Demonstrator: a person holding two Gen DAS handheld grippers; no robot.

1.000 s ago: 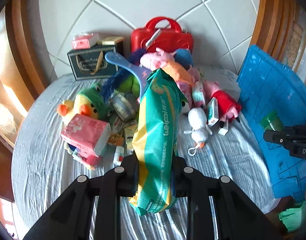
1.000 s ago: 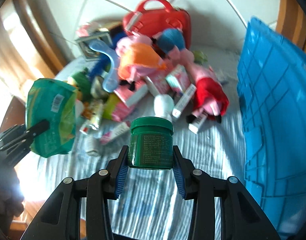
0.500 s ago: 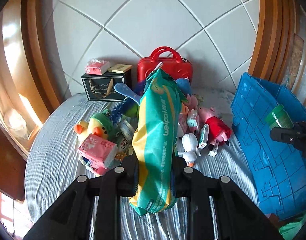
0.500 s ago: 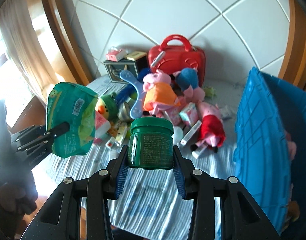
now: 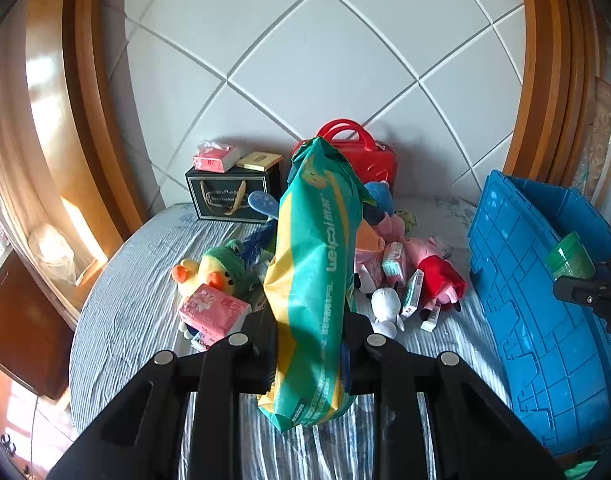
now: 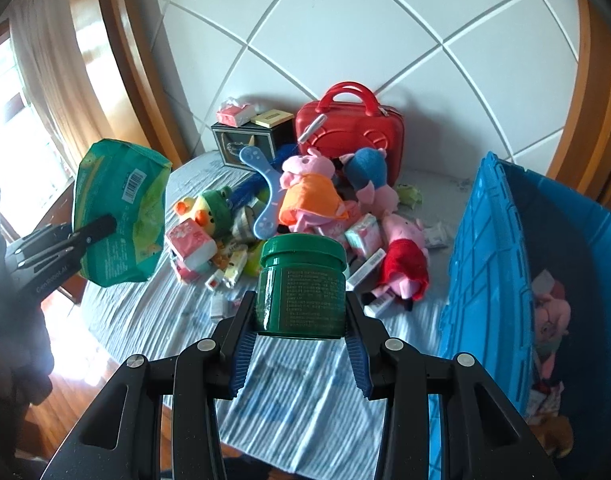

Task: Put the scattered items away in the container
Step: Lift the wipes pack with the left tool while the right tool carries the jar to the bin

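My left gripper is shut on a tall green and yellow packet, held upright above the striped bed. In the right wrist view that same packet hangs at the left, clamped by the left gripper. My right gripper is shut on a dark green jar with a screw lid, its blue pads pressing both sides. The blue crate stands open to the right, close to the jar. In the left wrist view the crate has the jar above its rim.
A pile lies mid-bed: pig plush in orange, pig plush in red, duck plush, pink tissue pack, small boxes. A red case and a black box stand by the tiled wall. Another pig plush lies inside the crate.
Both grippers have risen with their loads, so the pile looks smaller and farther. The crate's inside has come into the right wrist view. Neither grip has changed.
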